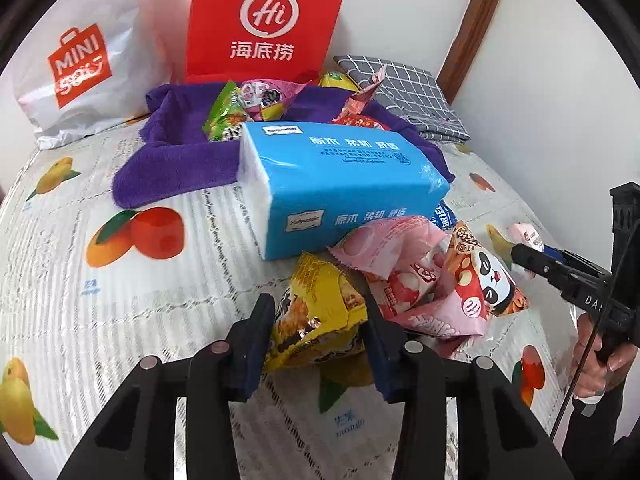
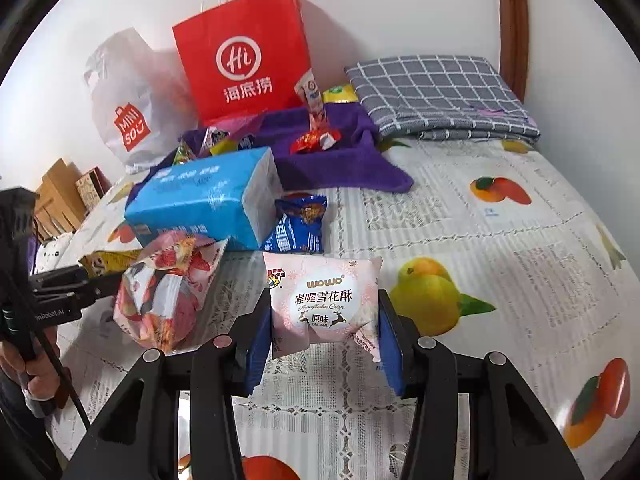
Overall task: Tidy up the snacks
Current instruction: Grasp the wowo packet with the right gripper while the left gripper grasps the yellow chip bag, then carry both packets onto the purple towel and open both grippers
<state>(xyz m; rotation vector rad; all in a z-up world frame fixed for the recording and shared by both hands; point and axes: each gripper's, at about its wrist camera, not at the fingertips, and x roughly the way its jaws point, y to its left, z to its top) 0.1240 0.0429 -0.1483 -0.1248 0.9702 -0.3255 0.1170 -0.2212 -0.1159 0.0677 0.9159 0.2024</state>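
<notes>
Yellow snack packet (image 1: 320, 316) between left jaws

A: Left hand-held gripper (image 1: 316, 332): state?
B: Pitched downward, blue pads (image 1: 256, 344) clamped on a packet.
A: Right hand-held gripper (image 2: 324, 332)?
B: Pitched downward, pads (image 2: 390, 344) pressed on a packet's sides; hand (image 1: 596, 364) wrapped round its handle.
</notes>
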